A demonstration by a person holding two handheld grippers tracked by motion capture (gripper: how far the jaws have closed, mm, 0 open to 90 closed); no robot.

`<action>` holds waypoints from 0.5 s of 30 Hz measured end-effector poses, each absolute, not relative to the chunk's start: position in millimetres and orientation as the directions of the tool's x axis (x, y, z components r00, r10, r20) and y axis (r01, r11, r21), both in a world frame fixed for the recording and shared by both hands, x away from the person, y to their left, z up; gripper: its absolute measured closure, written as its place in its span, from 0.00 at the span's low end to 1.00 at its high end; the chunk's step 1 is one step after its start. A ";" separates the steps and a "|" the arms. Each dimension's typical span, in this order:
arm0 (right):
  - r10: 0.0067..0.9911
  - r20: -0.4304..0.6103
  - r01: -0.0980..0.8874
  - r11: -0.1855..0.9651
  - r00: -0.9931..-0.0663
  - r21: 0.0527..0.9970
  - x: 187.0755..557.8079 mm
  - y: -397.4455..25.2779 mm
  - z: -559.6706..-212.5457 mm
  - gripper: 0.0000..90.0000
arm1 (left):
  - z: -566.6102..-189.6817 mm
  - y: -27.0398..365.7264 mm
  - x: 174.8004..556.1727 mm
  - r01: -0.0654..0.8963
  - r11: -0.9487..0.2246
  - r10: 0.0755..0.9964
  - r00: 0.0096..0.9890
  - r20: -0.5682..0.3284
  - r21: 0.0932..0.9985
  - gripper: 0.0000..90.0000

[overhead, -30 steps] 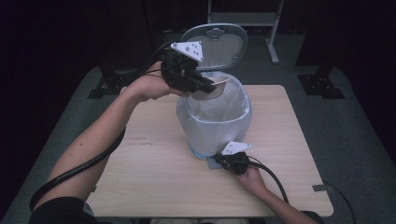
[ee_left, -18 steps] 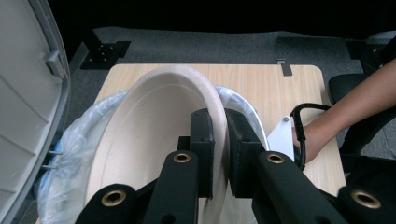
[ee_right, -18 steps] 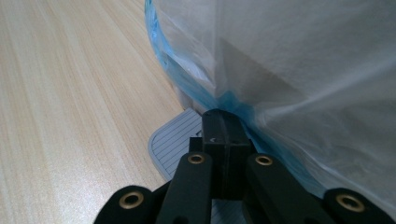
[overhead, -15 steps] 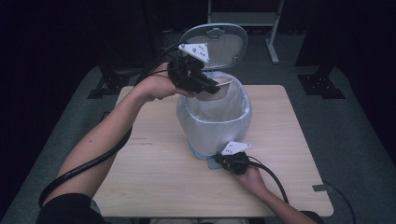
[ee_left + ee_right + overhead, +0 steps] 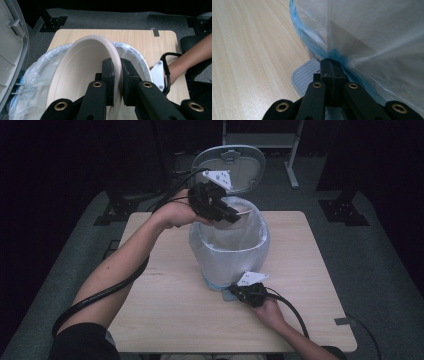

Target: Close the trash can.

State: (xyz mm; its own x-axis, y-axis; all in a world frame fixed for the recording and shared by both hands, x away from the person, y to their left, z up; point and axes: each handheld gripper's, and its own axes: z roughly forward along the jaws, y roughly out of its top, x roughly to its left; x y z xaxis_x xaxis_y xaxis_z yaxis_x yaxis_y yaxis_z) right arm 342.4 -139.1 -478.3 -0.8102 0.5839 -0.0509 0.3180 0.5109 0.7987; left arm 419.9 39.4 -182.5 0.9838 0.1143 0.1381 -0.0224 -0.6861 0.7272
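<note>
Wooden table [image 5: 165, 320], seen from above, bearing a pedal bin [image 5: 227, 255] lined with a translucent bag [image 5: 30, 82]; the bin stands near the table's middle, its grey lid [image 5: 235, 162] raised upright at the far side. The person's left forearm reaches diagonally from the lower left across the table, wrist bent so that the left gripper [image 5: 227, 212] sits at the bin's near-left rim, pointing over the opening. In the left gripper view its jaws are pinching the rim of a beige paper bowl [image 5: 82, 75], one jaw inside the rim, one outside; the bowl is tilted on edge above the lined opening. The right hand [image 5: 272, 312] comes in low from the bottom right, resting at table level. The right gripper [image 5: 245, 292] lies at the foot of the bin, its jaws pressed together with nothing between them, their tips over the grey ribbed pedal [image 5: 305, 77] and against the bag's lower blue edge.
</note>
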 end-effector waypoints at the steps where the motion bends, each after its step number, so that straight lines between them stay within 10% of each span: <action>1: 0.584 -0.050 0.319 0.510 -0.810 0.799 342.4 -139.1 -478.3 1.00 | -183.0 38.7 420.6 -0.022 -0.687 0.114 0.984 0.138 0.726 0.92; 15: 0.584 -0.051 0.318 0.511 -0.810 0.799 342.4 -139.1 -478.3 1.00 | -191.8 33.5 429.2 0.008 -0.690 0.133 0.984 0.116 0.724 0.91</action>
State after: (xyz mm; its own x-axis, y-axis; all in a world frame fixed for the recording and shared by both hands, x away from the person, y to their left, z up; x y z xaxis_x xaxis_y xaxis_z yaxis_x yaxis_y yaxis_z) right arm 342.4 -139.1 -478.3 -0.8100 0.5842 -0.0507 0.3182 0.5106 0.7988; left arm 429.2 33.5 -191.8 0.9843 0.1328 0.1162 0.0077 -0.6899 0.7238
